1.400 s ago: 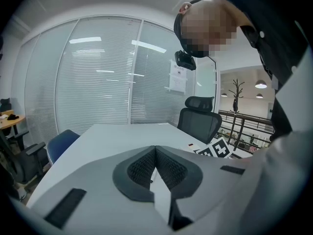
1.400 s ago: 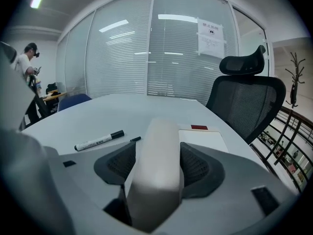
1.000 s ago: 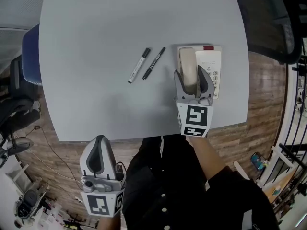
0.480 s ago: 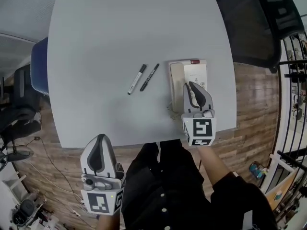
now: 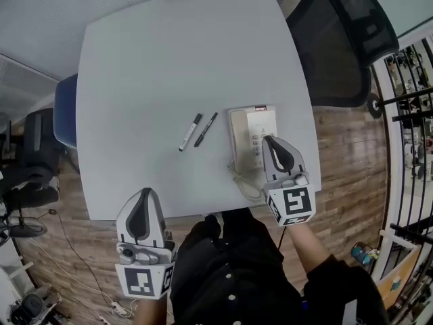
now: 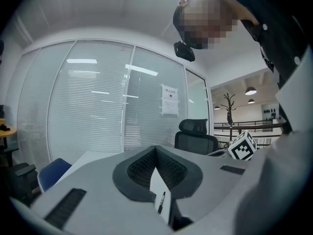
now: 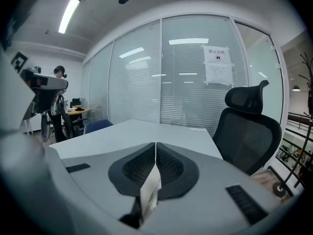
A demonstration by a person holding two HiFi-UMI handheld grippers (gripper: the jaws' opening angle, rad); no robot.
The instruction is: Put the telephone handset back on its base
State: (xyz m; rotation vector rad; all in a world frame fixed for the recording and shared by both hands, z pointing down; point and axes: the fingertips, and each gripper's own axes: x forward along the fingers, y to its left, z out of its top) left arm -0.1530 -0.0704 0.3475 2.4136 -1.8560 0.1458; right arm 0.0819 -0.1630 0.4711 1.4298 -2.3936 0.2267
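Note:
The cream telephone base [image 5: 262, 124] sits near the table's front right edge. The handset [image 5: 237, 134] lies in the cradle on its left side, and the coiled cord [image 5: 246, 183] loops off the near end. My right gripper [image 5: 269, 140] hovers over the base's near right part, clear of the handset, shut with nothing between its jaws; the right gripper view shows them meeting [image 7: 155, 147] against the room. My left gripper [image 5: 142, 194] is held off the table's front edge, shut and empty, its jaws closed [image 6: 155, 150] in the left gripper view.
Two black-and-white markers [image 5: 190, 132] [image 5: 206, 128] lie left of the phone on the grey table [image 5: 176, 53]. A black mesh office chair [image 5: 345, 39] stands at the far right, and a blue chair [image 5: 64, 110] at the left edge.
The right gripper stood open around the handset a second ago; it has since closed empty and drawn back to the right. The handset stays on the base. The head view has shifted.

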